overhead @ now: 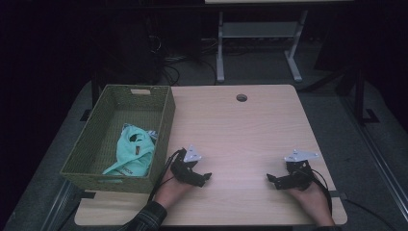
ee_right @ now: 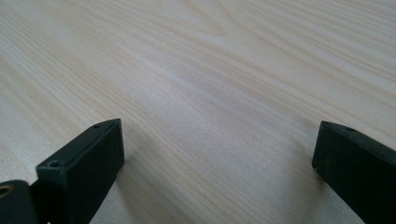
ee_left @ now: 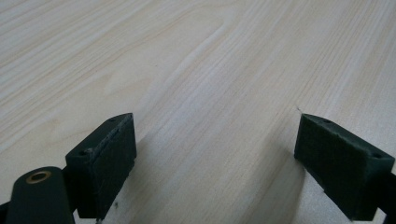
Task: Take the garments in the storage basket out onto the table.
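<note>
The cloth [overhead: 131, 153] already lies inside the basket [overhead: 164, 126] at 9 o'clock on the table [overhead: 240, 130], so the work seems finished; both the left gripper [overhead: 208, 176] and right gripper [overhead: 269, 178] rest open, holding nothing.

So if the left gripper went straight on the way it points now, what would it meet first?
Most likely the right gripper. In the high view the left gripper points across the bare table toward it, with nothing between them. Its own view shows only wood ahead, so the exact line is uncertain.
</note>
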Tool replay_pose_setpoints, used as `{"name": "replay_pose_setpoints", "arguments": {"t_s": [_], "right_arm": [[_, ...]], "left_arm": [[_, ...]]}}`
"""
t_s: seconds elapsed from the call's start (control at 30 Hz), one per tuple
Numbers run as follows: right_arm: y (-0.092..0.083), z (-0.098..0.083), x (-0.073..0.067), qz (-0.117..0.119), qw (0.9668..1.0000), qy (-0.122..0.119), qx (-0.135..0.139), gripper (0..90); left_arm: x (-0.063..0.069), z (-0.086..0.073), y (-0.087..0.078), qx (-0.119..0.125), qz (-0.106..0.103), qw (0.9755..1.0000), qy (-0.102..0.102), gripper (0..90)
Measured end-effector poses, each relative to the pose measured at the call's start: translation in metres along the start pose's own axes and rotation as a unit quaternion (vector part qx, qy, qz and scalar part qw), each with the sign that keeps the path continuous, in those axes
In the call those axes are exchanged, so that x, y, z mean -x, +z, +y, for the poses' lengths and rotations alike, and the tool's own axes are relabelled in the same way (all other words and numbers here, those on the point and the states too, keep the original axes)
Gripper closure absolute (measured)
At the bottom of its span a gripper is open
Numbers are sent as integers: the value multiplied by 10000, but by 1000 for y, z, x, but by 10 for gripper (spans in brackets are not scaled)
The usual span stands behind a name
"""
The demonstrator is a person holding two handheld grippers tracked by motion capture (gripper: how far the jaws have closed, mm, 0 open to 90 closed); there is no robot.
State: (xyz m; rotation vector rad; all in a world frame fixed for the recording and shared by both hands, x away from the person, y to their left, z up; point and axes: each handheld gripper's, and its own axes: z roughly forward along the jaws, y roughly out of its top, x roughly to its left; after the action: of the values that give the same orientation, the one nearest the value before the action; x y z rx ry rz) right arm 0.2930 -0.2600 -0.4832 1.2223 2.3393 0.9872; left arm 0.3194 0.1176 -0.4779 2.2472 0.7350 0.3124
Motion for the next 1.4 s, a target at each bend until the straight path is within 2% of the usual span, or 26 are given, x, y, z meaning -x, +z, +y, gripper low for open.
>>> {"name": "replay_pose_setpoints", "arguments": {"t_s": [0.27, 0.47, 0.6, 0.73, 0.93, 1.4], "right_arm": [[0, 0, 0, 0, 10000, 0, 0, 20], [0, 0, 0, 1, 10000, -13, 4, 20], [0, 0, 0, -2, 10000, -5, 1, 20], [0, 0, 0, 0, 10000, -12, 4, 20], [0, 0, 0, 1, 10000, 4, -1, 20], [0, 0, 0, 2, 10000, 21, -12, 20]], "left_arm": [[-1, 5, 0, -200, -7, 9998, 32, 128], [-3, 8, -1, -386, 30, 9992, -16, 132], [-3, 10, -2, -405, 1, 9992, -41, 132], [-3, 13, -4, -416, 27, 9991, 44, 132], [-7, 16, -6, -374, -55, 9993, -57, 133], [-8, 23, -9, -424, -180, 9989, 89, 138]]}}
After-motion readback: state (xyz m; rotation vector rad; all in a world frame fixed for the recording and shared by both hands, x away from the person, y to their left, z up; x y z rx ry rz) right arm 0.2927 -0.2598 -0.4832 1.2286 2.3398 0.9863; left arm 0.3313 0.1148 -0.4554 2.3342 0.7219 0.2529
